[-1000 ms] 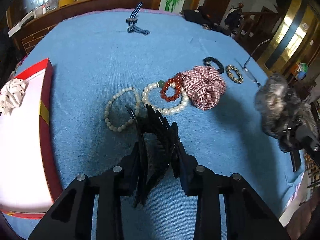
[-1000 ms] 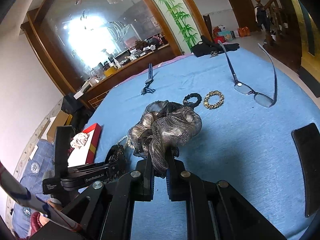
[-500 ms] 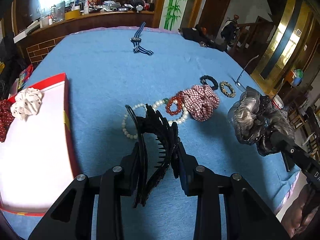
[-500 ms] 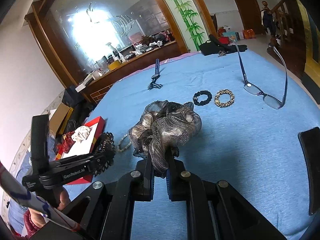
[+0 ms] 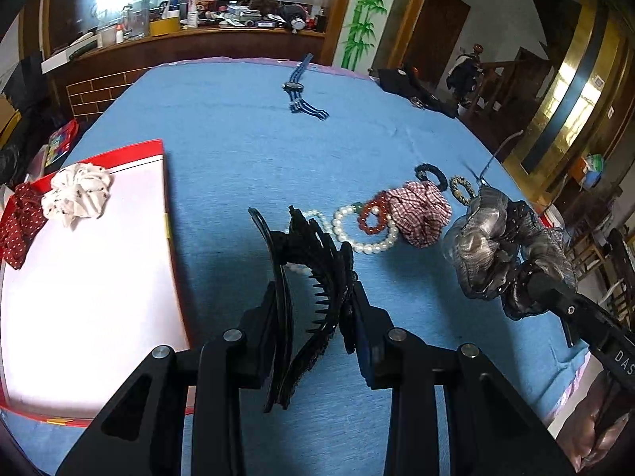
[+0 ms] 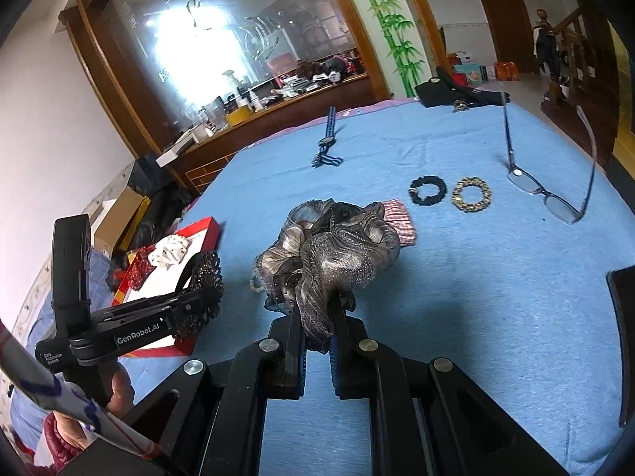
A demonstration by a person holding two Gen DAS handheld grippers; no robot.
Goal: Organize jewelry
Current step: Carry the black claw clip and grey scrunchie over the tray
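Observation:
My left gripper (image 5: 313,317) is shut on a black hair claw clip (image 5: 305,269), held above the blue cloth just right of the red box (image 5: 170,214). The box has a white inside and holds a white scrunchie (image 5: 77,192) and a red dotted scrunchie (image 5: 18,224). My right gripper (image 6: 317,329) is shut on a silver-grey scrunchie (image 6: 333,246), held above the cloth; it also shows in the left wrist view (image 5: 500,254). On the cloth lie a pearl bracelet (image 5: 367,234), a red bead bracelet (image 5: 373,218) and a red checked scrunchie (image 5: 420,214).
A black hair tie (image 6: 428,189) and a gold one (image 6: 471,194) lie beside upturned glasses (image 6: 551,194). A blue striped watch (image 6: 327,142) lies far back. A dark cloth bundle (image 6: 456,93) sits at the far table edge. A wooden counter stands behind.
Both grippers have lifted with their loads. The left one has swung left toward the red box, and the right one has moved left beside it.

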